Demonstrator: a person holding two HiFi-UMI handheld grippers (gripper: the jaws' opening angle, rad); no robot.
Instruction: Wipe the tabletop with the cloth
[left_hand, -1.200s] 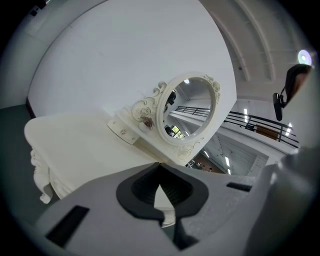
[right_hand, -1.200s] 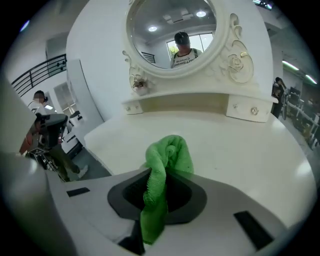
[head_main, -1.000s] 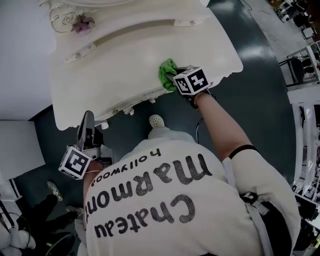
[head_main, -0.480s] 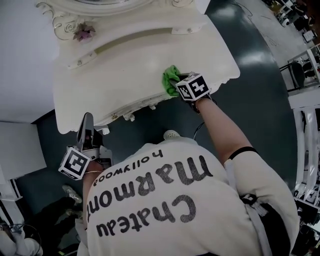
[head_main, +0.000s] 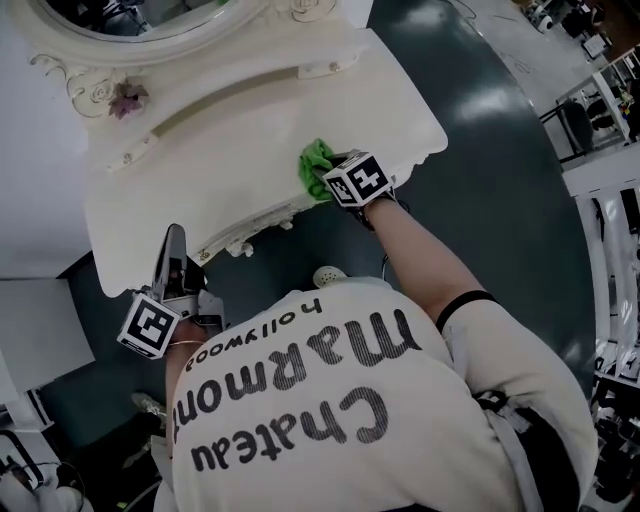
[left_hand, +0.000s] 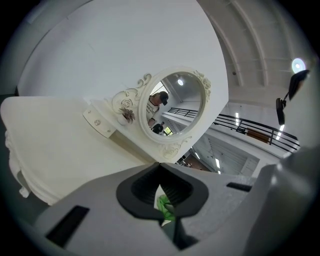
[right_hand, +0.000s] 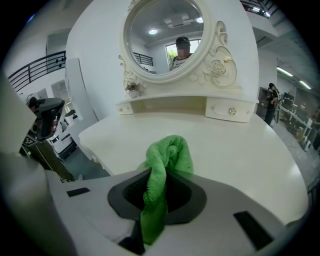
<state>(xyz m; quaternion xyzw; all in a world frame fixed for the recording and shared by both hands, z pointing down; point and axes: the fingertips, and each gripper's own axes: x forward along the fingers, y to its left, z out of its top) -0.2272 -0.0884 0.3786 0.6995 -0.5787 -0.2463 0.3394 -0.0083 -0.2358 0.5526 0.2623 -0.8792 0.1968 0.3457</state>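
A green cloth (head_main: 316, 168) lies bunched on the white dressing-table top (head_main: 220, 150), close to its front edge. My right gripper (head_main: 328, 178) is shut on the green cloth (right_hand: 167, 160), with a fold hanging down between its jaws. Ahead of the right gripper (right_hand: 159, 176), the tabletop (right_hand: 240, 150) spreads toward the mirror. My left gripper (head_main: 174, 242) is held off the table, below its front left corner. In its own view, the left gripper (left_hand: 159, 167) is shut and empty. The cloth (left_hand: 165, 206) shows through a slit behind its jaws.
An oval mirror (right_hand: 165, 35) in a carved white frame stands at the back of the table on a low shelf with small drawers (right_hand: 227, 111). Dark floor (head_main: 500, 160) surrounds the table. White walls lie to the left. Racks (head_main: 600, 110) stand far right.
The head view has swung, so the table sits further left and lower. The right gripper and cloth stay near the front edge. The left gripper has not moved.
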